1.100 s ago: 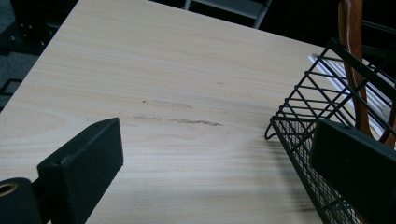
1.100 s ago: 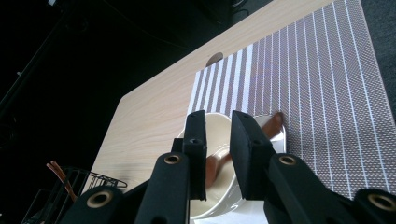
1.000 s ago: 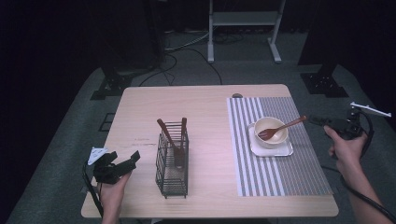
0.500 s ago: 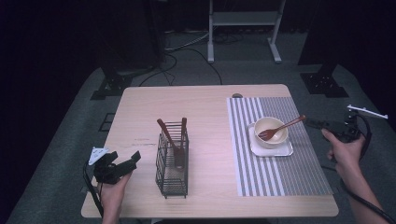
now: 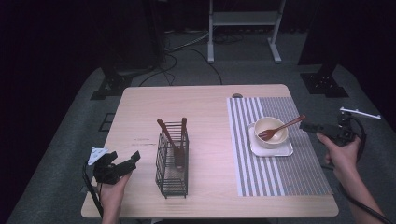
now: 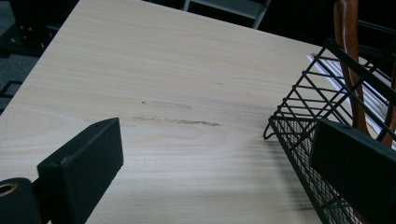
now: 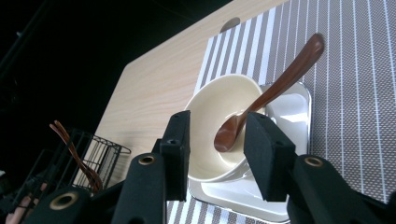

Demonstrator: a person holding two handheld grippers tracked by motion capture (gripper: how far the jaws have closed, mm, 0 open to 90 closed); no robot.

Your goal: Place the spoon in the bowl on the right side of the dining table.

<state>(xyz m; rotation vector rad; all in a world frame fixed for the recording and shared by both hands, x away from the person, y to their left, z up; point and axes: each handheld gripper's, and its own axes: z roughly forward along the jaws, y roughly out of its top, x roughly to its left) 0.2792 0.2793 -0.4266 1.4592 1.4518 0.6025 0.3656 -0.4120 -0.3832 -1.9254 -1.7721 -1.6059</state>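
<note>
Brown wooden spoon (image 5: pixel 282 128) leans tilted in cream bowl (image 5: pixel 269 125).

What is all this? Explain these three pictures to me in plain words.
A person holds a two-jawed hand tool in each hand. One camera looks down from above; one rides on each tool. On the table: a wire basket with wooden utensils, and a striped placemat bearing a white plate, a cream bowl and a wooden utensil leaning in it. The left gripper is open, empty. On the right gripper the jaws have just been opening; nothing is between them.
</note>
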